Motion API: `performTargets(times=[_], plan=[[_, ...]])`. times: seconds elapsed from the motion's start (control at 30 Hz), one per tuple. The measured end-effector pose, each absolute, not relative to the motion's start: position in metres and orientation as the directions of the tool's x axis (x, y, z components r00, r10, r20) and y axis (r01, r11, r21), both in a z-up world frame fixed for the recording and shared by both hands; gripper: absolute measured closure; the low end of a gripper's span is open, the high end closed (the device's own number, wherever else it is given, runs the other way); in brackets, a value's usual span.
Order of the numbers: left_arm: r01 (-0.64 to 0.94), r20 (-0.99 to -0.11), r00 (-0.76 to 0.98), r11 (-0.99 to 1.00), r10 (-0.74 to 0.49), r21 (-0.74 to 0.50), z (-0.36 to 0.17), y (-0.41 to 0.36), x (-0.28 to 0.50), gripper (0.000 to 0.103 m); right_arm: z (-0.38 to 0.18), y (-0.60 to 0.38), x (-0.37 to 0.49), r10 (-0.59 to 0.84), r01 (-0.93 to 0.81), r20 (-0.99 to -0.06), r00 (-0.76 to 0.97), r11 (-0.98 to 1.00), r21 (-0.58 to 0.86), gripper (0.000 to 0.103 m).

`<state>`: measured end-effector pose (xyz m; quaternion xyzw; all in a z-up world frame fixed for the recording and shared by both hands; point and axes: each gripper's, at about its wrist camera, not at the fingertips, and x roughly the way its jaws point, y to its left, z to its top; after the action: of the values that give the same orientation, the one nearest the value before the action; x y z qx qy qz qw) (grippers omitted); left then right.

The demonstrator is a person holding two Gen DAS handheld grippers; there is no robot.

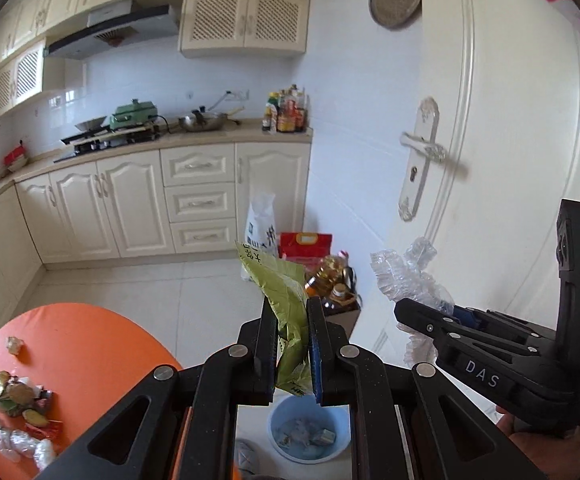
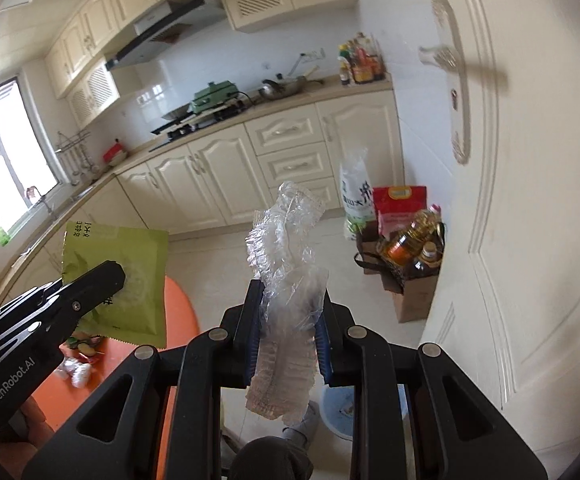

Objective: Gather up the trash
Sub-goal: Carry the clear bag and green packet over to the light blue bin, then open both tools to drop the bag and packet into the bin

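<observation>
Green wrapper [image 1: 287, 308] clamped upright in our left gripper [image 1: 293, 354] above the blue bin [image 1: 310, 428]; our right gripper [image 2: 287, 344], level alongside, pinches crinkled clear plastic [image 2: 285, 280].

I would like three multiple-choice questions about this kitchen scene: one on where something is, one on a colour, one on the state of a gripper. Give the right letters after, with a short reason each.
1. Where is the blue bin?
A. On the counter
B. On the floor, below the left gripper
C. On the orange table

2. What colour is the packet in the left gripper?
A. Green
B. Red
C. Silver

3. What is the state of the right gripper?
A. Open and empty
B. Shut on a bottle
C. Shut on the clear plastic wrap

Answers:
1. B, since the left wrist view shows the bin on the tiled floor under the fingers.
2. A, since the packet is light green in both views.
3. C, since the crinkled wrap stands pinched between the two fingers.
</observation>
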<state>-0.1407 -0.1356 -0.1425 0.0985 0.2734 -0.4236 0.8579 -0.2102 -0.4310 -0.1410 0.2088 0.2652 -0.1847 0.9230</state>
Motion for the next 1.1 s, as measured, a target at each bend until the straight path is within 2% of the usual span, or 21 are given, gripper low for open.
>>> performTargets(times=[0.23, 0.4, 0.57, 0.73, 0.97, 1.07, 1.1], plan=[[0.814, -0.728, 0.340, 0.574, -0.595, -0.089, -0.203, -0.220, -0.067, 0.094, -0.229, -0.493, -0.199, -0.226, 0.561, -0.690, 0.688, 0.769, 0.307, 0.080], [0.818, -0.810, 0.263, 0.566, -0.524, -0.101, -0.248, -0.270, -0.039, 0.094, -0.289, -0.527, -0.185, -0.186, 0.610, -0.755, 0.628, 0.720, 0.331, 0.080], [0.803, -0.892, 0.157, 0.580, -0.425, -0.135, -0.288, -0.364, 0.007, 0.094, -0.348, -0.552, -0.169, -0.112, 0.642, -0.810, 0.575, 0.676, 0.362, 0.080], [0.783, -0.928, 0.100, 0.605, -0.358, -0.149, -0.318, -0.423, 0.045, 0.093, -0.392, -0.563, -0.158, -0.056, 0.662, -0.841, 0.537, 0.646, 0.380, 0.080], [0.780, -0.954, 0.076, 0.613, -0.290, -0.124, -0.356, -0.445, 0.049, 0.092, -0.423, -0.575, -0.147, -0.018, 0.680, -0.859, 0.511, 0.620, 0.392, 0.077], [0.786, -0.965, 0.073, 0.610, -0.252, -0.100, -0.373, -0.458, 0.052, 0.079, -0.429, -0.582, -0.144, -0.013, 0.689, -0.866, 0.499, 0.612, 0.388, 0.076], [0.782, -0.966, 0.079, 0.617, -0.245, -0.092, -0.375, -0.460, 0.053, 0.068, -0.430, -0.583, -0.145, -0.014, 0.694, -0.870, 0.493, 0.610, 0.383, 0.075]])
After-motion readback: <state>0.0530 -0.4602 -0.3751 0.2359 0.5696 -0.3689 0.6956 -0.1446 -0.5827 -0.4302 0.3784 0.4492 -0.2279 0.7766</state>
